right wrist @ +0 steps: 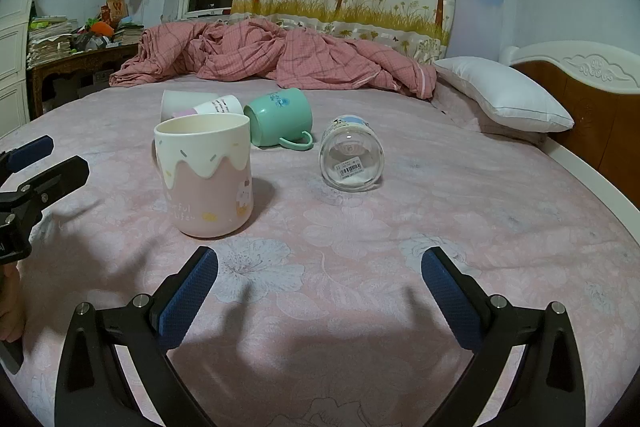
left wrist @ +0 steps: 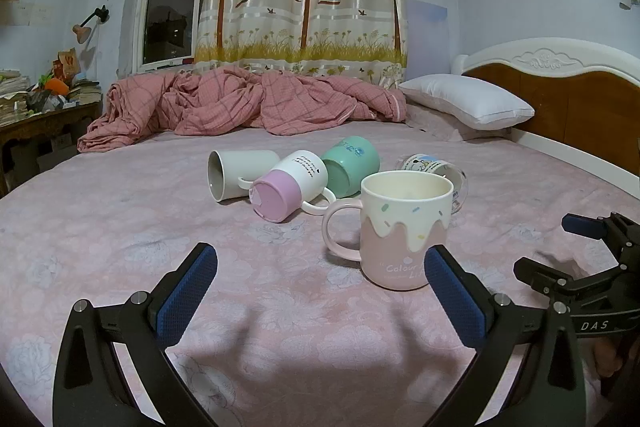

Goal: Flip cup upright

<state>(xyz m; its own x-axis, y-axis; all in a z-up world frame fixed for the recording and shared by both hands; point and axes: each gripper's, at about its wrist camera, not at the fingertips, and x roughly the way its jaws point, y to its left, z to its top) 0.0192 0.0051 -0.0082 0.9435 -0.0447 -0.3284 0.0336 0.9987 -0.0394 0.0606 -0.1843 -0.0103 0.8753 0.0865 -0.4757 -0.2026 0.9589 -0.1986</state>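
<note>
A pink and cream mug [left wrist: 404, 227] stands upright on the bed; it also shows in the right wrist view [right wrist: 206, 173]. Behind it several cups lie on their sides: a white mug [left wrist: 236, 173], a white and purple mug [left wrist: 288, 183], a green mug [left wrist: 352, 165] [right wrist: 278, 117] and a clear glass [left wrist: 440, 173] [right wrist: 352, 159]. My left gripper [left wrist: 320, 267] is open and empty, just in front of and left of the upright mug. My right gripper [right wrist: 320, 273] is open and empty, in front of the mug and glass.
The cups rest on a pink floral bedsheet [right wrist: 360, 227]. A rumpled pink quilt [left wrist: 240, 103] lies at the back. A white pillow [left wrist: 468, 101] and wooden headboard [left wrist: 580, 99] are at the right. A cluttered desk [left wrist: 44, 107] stands at the left.
</note>
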